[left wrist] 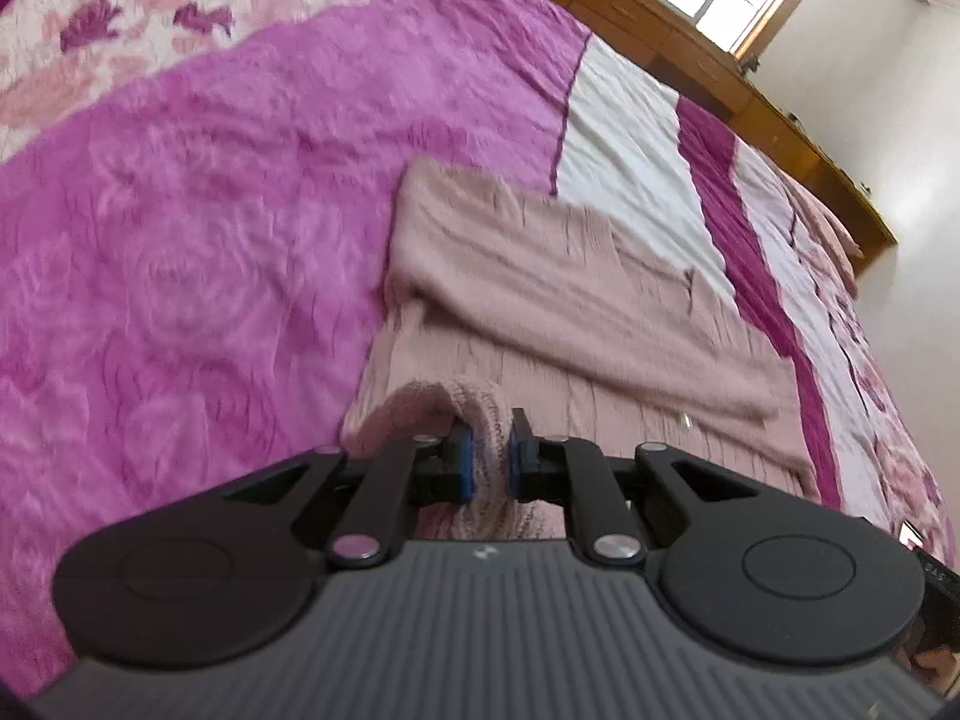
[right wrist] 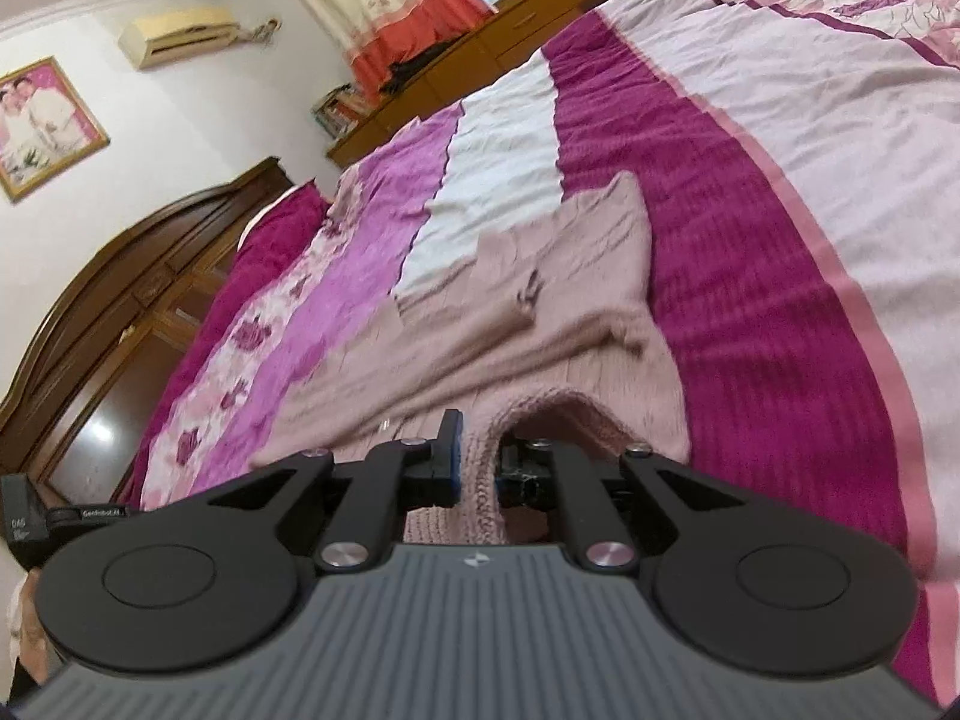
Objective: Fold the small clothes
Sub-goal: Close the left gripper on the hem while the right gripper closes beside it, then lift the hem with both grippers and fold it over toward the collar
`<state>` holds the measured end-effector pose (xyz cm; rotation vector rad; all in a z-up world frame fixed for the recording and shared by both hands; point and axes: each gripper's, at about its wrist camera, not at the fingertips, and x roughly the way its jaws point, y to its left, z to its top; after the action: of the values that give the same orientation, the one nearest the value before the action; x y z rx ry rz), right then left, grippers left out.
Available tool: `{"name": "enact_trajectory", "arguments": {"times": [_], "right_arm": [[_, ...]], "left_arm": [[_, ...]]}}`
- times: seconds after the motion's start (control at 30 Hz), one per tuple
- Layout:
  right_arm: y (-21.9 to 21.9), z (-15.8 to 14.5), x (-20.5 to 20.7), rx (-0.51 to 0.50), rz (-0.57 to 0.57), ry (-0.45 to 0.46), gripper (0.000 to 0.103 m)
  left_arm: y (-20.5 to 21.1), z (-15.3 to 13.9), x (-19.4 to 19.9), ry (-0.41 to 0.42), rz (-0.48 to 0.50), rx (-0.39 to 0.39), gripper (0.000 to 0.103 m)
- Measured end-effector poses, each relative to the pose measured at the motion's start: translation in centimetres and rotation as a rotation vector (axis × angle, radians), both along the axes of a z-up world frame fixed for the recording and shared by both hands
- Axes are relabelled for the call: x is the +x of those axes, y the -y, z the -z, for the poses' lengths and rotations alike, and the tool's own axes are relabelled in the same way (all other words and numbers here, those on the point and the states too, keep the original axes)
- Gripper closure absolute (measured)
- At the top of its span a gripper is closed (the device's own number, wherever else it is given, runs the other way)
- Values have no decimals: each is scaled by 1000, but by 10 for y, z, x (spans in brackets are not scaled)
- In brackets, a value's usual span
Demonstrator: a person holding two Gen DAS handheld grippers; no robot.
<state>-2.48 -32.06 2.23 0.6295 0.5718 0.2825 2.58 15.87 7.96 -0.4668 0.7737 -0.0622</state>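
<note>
Magenta-pink floral bedspread (left wrist: 180, 252); wooden headboard (right wrist: 120, 300); framed photo (right wrist: 45, 126), air conditioner (right wrist: 180, 36) on wall.

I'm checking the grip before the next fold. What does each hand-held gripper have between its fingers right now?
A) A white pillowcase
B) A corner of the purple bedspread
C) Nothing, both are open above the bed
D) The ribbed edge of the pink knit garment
D: the left hand-held gripper and the right hand-held gripper are each shut on the ribbed edge of the pink knit garment, lifting it off the bedspread.
</note>
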Motion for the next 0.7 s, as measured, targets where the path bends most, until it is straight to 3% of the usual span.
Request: {"name": "enact_trajectory", "arguments": {"times": [0.17, 0.33, 0.53, 0.7], "right_arm": [[-2, 0, 25, -8, 63, 4, 94], [-2, 17, 47, -36, 110, -49, 94], [1, 44, 53, -39, 127, -131, 93], [0, 41, 48, -46, 104, -149, 90]], "left_arm": [[15, -6, 19, 61, -17, 85, 90], [28, 12, 34, 53, 5, 165, 90], [19, 44, 33, -14, -21, 186, 87], [14, 47, 23, -12, -9, 164, 86]]}}
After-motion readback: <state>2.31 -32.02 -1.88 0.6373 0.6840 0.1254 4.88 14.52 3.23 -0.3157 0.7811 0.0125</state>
